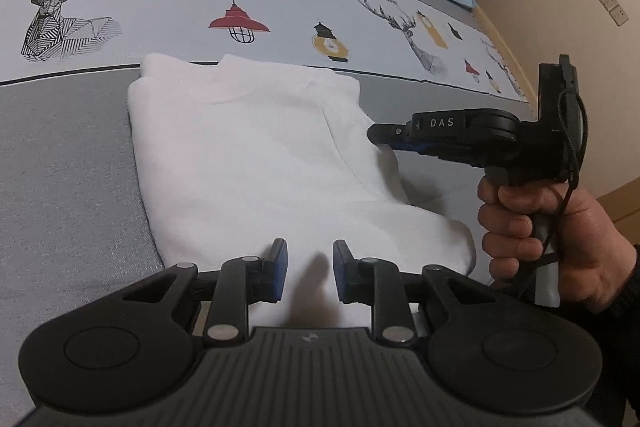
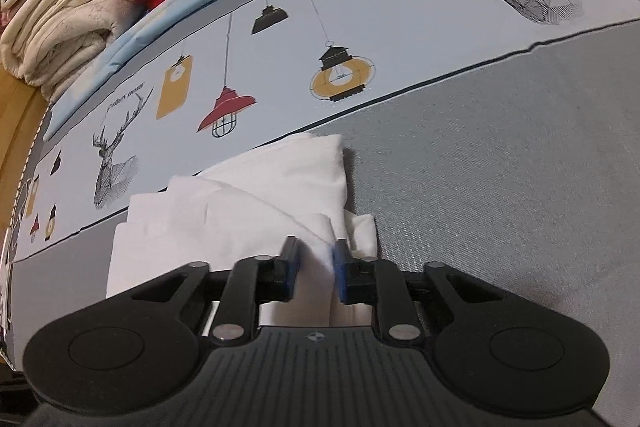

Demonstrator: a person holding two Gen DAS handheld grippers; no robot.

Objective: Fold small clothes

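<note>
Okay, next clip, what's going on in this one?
A person is folding a white garment on a bed sheet printed with deer and lamps, a handheld gripper in each hand. The right gripper is pinching a fold of cloth at the garment's edge. The left gripper sits at the near hem, pads apart with cloth bunched between them. The garment already lies partly folded. Other folded laundry is stacked at the bed's far side.

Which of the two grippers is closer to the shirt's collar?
Right. The right gripper sits at the white shirt's side edge, partway up towards the collar. The left gripper is at the bottom hem, the far end from it.
</note>
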